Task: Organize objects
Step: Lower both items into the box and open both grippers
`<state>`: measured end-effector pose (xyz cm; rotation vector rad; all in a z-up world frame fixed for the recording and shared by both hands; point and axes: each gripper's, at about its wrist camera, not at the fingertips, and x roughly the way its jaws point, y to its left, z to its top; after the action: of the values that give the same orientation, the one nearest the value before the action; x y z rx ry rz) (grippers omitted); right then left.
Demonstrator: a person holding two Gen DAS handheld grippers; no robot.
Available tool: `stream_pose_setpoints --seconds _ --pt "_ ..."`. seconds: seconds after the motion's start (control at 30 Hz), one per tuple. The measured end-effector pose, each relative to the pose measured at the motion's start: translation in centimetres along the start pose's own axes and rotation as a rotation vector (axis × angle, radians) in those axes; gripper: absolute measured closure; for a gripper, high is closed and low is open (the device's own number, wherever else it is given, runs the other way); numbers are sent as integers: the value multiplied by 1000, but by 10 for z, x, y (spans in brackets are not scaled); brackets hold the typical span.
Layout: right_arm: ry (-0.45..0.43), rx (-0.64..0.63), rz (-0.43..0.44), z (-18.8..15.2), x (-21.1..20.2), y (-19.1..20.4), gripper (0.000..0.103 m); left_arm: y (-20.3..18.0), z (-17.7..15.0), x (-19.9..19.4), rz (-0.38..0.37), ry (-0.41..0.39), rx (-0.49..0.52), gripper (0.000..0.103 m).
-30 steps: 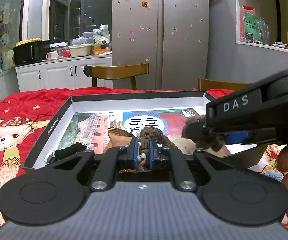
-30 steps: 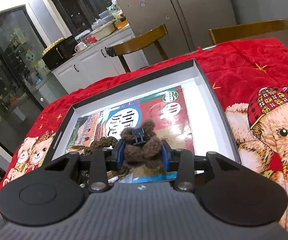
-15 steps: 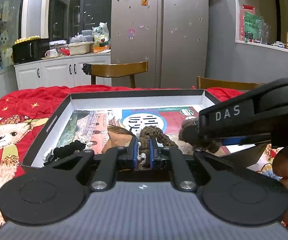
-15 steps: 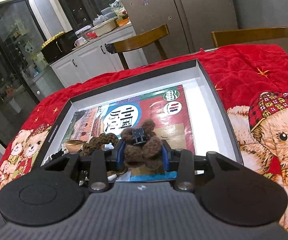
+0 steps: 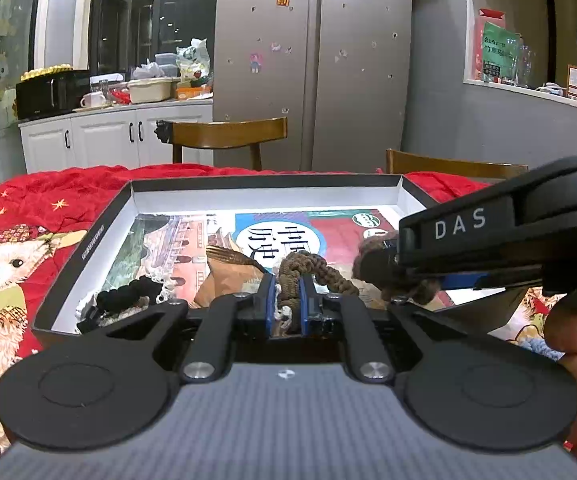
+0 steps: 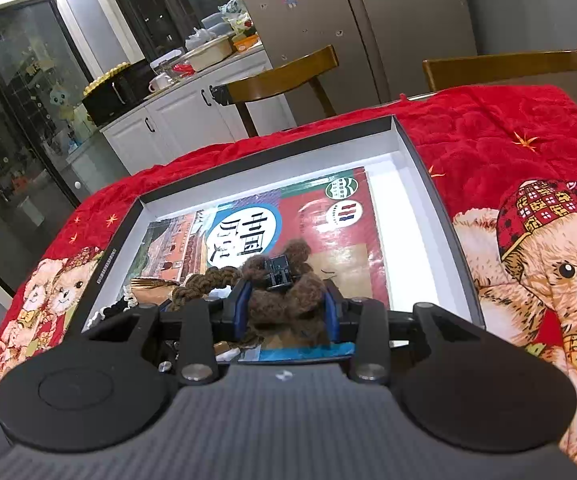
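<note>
In the left wrist view, the left hand-held gripper (image 5: 287,300) was clamped tight on a brown braided cord (image 5: 312,270), whose plaited length curled out past the blue pads and lay over the printed sheet (image 5: 328,232) lining the shallow black box (image 5: 88,240). The box sat on a counter covered by a red teddy-bear cloth (image 5: 20,216). A black frilly piece (image 5: 128,294) lay in the box's near left corner, and a tan paper packet (image 5: 228,276) rested just left of the cord. From the right edge the right hand-held gripper (image 5: 384,276) reached in over the box, its side marked DAS, with a fuzzy brown item (image 5: 372,246) at its tip; fingers (image 5: 568,332) of the person's hand showed beneath it. A wooden chair (image 5: 228,132) and a steel refrigerator (image 5: 312,60) stood beyond the counter. In the right wrist view, the right hand-held gripper (image 6: 286,312) was closed partway around the fuzzy brown item (image 6: 288,304), the pads pressing its woolly sides, and a small black clip (image 6: 278,272) sat on top of it. The item was held over the near part of the box (image 6: 428,184), above the printed sheet (image 6: 340,224). The braided cord (image 6: 204,284) ran off to the left, just beside the fuzzy item, toward the left hand-held gripper, which was mostly hidden there.
</note>
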<state>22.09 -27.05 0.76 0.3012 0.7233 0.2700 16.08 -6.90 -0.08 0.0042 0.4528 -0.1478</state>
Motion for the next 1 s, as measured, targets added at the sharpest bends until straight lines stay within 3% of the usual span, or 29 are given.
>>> stream_pose_setpoints --seconds 0.53,0.6,0.67,0.7,0.83,1.0 --pt "5 14 -21 -1 1 1 59 4 1 3 26 13 -31 87" --pt "-5 19 -14 -2 0 1 50 3 1 2 28 12 -27 75" --pt "-11 32 -4 -2 -2 0 38 3 1 2 18 8 -27 45" --pt "-16 42 3 -2 -3 -1 37 3 1 1 11 2 -30 41" --pt "-35 80 10 0 -9 -4 34 4 1 -4 -3 -31 -33 35" --pt "-100 85 26 8 -35 1 32 6 4 -13 15 -50 -35 35"
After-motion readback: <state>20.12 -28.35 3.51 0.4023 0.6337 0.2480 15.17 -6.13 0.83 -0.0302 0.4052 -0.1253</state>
